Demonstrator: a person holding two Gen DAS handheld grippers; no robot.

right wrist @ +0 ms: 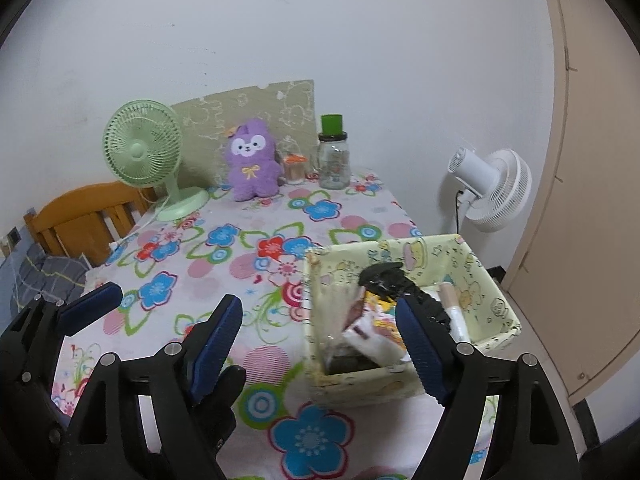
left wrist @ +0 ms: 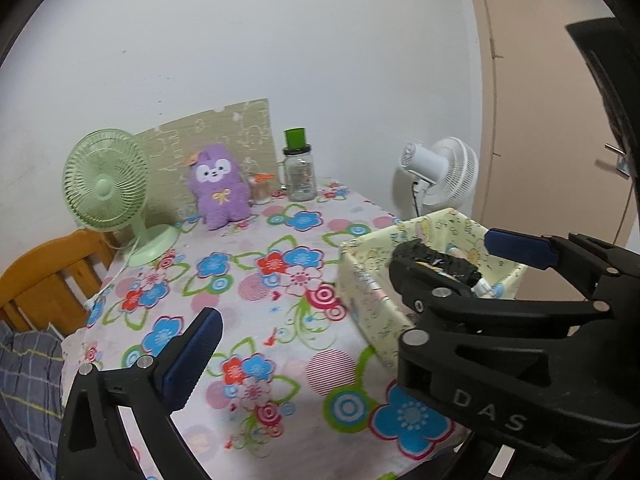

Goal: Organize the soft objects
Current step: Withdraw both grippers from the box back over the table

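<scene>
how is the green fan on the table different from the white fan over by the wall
The green fan stands on the floral tablecloth with its grille facing the camera; the white fan stands off the table beside the wall, turned away, showing its motor housing. The green fan sits left of the purple plush, the white fan far right. Both have round grilles.

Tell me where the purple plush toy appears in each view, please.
Left wrist view: the purple plush toy sits left of centre, at the table's far edge.
Right wrist view: the same toy sits left of centre, higher up.
Shared landmark: the green fan stands to its left in both.
</scene>
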